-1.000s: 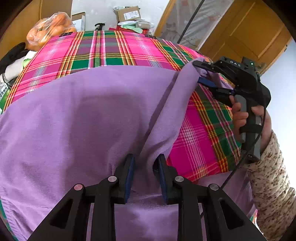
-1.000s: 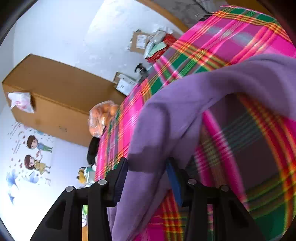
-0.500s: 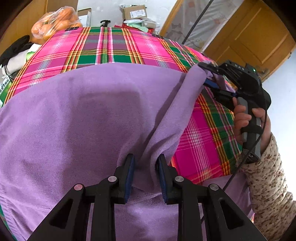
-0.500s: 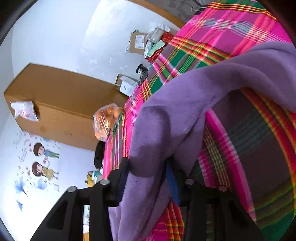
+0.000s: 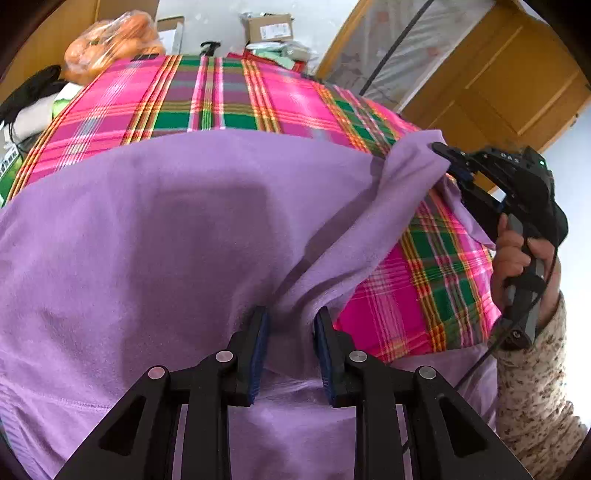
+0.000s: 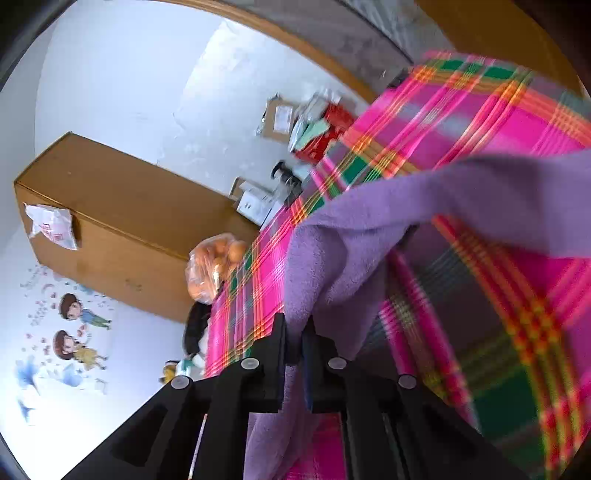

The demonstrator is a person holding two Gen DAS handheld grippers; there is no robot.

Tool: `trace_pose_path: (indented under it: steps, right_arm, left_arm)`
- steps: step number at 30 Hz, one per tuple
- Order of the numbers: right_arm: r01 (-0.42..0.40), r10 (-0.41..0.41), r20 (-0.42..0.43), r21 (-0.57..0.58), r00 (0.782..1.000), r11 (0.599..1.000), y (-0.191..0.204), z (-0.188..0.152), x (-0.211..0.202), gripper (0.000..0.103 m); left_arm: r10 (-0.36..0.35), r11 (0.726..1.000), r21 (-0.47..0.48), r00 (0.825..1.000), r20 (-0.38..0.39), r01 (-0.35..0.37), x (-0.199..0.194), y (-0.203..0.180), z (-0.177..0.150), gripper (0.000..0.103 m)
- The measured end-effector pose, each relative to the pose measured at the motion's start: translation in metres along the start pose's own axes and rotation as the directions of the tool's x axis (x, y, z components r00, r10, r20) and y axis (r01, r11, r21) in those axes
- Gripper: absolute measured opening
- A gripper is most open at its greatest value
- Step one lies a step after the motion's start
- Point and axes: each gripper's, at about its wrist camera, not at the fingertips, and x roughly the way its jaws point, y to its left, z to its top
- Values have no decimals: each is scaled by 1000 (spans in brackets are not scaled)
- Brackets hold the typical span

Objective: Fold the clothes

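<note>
Purple fleece garment (image 5: 166, 236) covers most of the surface, which has a pink-green plaid cloth (image 5: 229, 99) on it. At far left of the left wrist view, a bag of oranges (image 5: 110, 40) sits at the back edge, with cardboard boxes (image 5: 269, 27) near the wall behind. In the middle, the left hand-held gripper (image 5: 290, 325) has a bunched fold of the garment between its blue pads; the jaws are a bit apart but pressed on the fabric from both sides. To the right, the edge of the garment is lifted off the cloth and runs up to the right hand-held gripper (image 5: 452, 166), held by a hand (image 5: 517, 254) w/ a speckled sleeve (image 5: 535, 387). In the right wrist view, its jaws are nearly together, clamped on the purple edge (image 6: 295, 332), and the fabric hangs over the plaid. A wood cabinet (image 6: 110, 221) stands at left in that view.
</note>
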Motion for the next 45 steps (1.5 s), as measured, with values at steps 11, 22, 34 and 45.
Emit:
trace_pose_path:
  steps: [11,22,34,45]
  right_arm:
    - [157,-151,107,-51,983,986,2,-26,-67,7]
    - [285,-286,64,20,956,958,-52,-67,-59,7]
    - [260,-257,47,-54,965,964,-50,-70,-68,9]
    - [480,-452,165,-241,877,844,-67,-36,-120,31]
  left_arm:
    - [-37,997,68,999,-3,37,-7,-16,-3,16]
    - [-23,997,78,999,-22,25,-6,-15,-10,12]
    - [-12,980,200,1000,1,12,5,-69,3,20]
    - [1,936,351,999,-45,15,43,-131,13,23]
